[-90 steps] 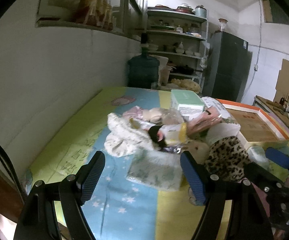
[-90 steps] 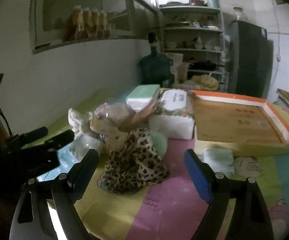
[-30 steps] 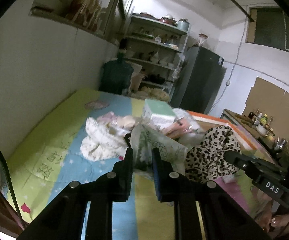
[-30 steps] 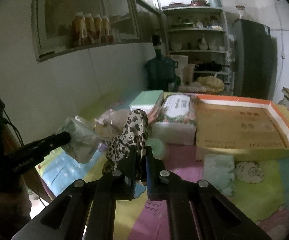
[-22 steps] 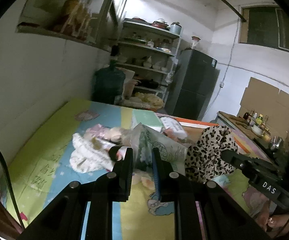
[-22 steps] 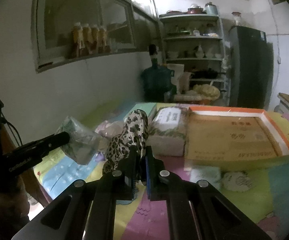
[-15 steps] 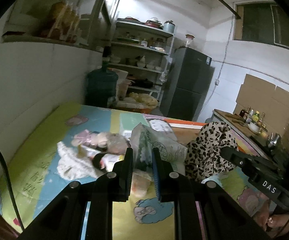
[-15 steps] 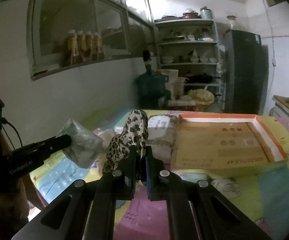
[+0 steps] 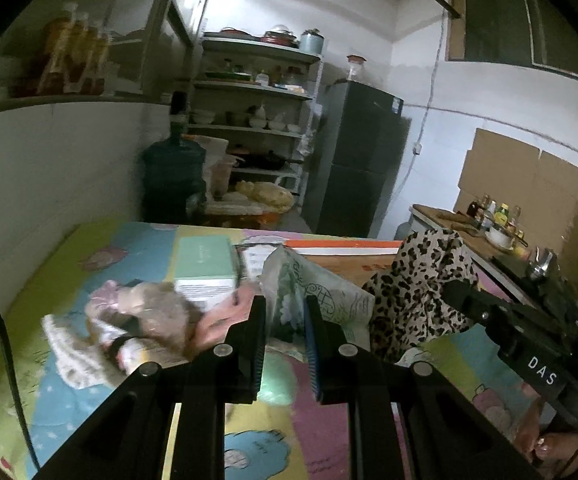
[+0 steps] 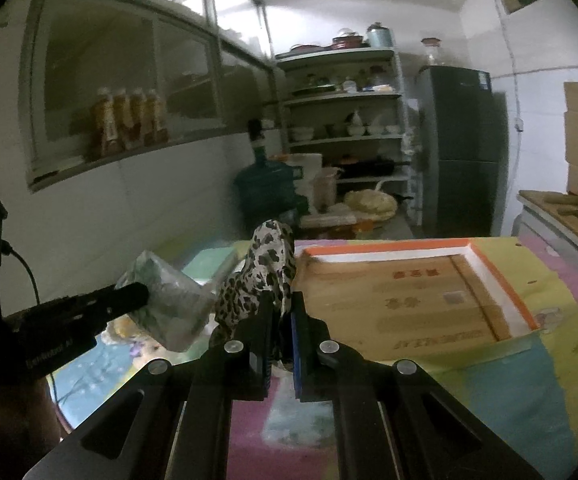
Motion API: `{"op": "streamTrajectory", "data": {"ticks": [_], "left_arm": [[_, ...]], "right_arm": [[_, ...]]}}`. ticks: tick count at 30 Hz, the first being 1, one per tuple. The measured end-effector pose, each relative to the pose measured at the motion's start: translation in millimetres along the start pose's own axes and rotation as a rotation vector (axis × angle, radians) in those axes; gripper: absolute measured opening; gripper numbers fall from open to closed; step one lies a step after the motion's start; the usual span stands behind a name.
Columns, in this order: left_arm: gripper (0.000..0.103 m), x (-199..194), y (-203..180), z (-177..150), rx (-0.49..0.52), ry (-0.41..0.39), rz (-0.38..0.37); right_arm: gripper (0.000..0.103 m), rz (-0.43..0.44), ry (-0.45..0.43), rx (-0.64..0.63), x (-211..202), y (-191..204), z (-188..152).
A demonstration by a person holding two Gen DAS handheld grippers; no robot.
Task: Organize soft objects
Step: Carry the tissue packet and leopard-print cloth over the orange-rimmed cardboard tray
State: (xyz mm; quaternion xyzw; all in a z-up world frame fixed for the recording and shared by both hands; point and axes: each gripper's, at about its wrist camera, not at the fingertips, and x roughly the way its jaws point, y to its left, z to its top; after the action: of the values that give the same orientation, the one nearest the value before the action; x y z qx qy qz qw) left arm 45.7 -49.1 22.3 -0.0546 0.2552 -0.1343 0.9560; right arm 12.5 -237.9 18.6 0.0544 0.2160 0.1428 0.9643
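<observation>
A home kitchen or pantry: open shelves of bowls, pots and pans, a dark fridge, a big water jug, bottled drinks in a glass-fronted cupboard, condiment bottles on a side worktop.

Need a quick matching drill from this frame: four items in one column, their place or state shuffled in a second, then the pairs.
Things
1. leopard-print fabric piece
2. clear plastic pack with green print
3. mint-green rectangular box
4. shallow cardboard tray with orange rim

Places or states
A. lying on the colourful mat, nothing visible inside it
B. pinched between the jaws of the left gripper, lifted off the mat
C. resting on the mat among the pile of soft items
D. hanging from the jaws of the right gripper

Pairs: 1-D, 2-B, 3-C, 4-A
</observation>
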Motion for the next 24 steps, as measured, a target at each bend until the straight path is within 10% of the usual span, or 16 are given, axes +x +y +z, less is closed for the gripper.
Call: {"op": "streamTrajectory", "data": {"ticks": [24], "left_arm": [[0.018,94.8,-80.1,20.7,0.054,0.077,-0.111]], "right_arm": [[0.005,-0.129,-0.023,0.121,9.8,-115.7,10.5]]}}
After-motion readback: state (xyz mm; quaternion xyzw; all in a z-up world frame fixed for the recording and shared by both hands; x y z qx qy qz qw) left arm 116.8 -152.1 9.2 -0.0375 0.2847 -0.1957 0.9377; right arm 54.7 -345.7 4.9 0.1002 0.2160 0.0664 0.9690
